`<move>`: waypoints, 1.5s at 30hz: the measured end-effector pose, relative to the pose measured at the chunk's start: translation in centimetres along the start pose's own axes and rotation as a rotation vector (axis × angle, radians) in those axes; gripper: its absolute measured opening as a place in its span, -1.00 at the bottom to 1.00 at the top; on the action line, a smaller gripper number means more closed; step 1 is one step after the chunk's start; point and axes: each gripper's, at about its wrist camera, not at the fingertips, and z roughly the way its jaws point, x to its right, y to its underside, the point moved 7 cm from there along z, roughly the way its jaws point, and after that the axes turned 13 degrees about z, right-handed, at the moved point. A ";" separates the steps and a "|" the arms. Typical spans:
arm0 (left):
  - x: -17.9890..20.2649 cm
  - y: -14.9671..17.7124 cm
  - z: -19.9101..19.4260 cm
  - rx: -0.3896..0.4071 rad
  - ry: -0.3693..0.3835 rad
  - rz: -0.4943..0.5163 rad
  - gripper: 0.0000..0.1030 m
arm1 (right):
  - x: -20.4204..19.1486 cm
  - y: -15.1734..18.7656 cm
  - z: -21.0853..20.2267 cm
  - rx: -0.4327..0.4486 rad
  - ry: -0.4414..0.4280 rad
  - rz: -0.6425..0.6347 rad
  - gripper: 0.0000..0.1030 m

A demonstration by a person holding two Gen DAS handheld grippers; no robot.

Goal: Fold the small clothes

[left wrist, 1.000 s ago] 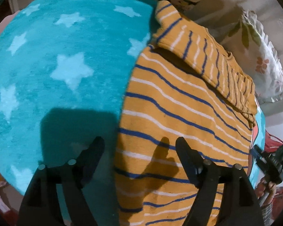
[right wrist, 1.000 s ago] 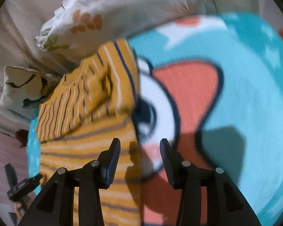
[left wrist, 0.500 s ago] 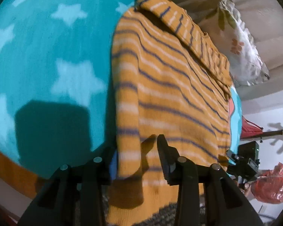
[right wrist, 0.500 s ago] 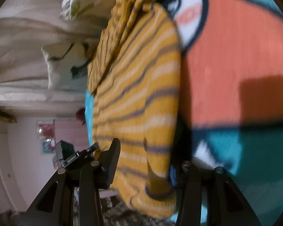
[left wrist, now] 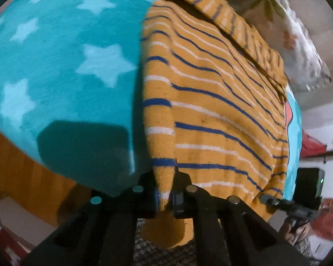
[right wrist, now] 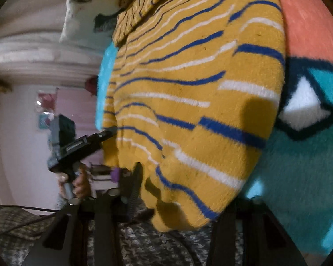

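My left gripper (left wrist: 165, 196) is clamped on the hem corner of the mustard-yellow knit sweater with blue and white stripes (left wrist: 211, 102), which lies on the turquoise star-patterned fleece blanket (left wrist: 62, 66); my right gripper's (right wrist: 182, 190) grip cannot be determined, the sweater's opposite hem draped over it.

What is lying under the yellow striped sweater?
The yellow striped sweater lies on a turquoise blanket with pale stars and an orange-red cartoon figure. What is under the sweater's middle is covered.
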 end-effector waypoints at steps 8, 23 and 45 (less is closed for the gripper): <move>0.7 3.2 -3.8 -0.058 -0.031 0.014 -0.86 | 0.1 4.5 -0.7 -0.216 0.029 -0.122 -0.87; 0.9 -1.3 -4.2 -0.011 0.001 -0.026 -0.86 | -1.8 1.7 -3.7 -0.114 -0.029 -0.159 -0.88; 0.6 -26.9 2.8 0.170 0.317 -0.212 -0.24 | -3.6 -24.8 -6.8 0.457 -0.043 0.114 -0.64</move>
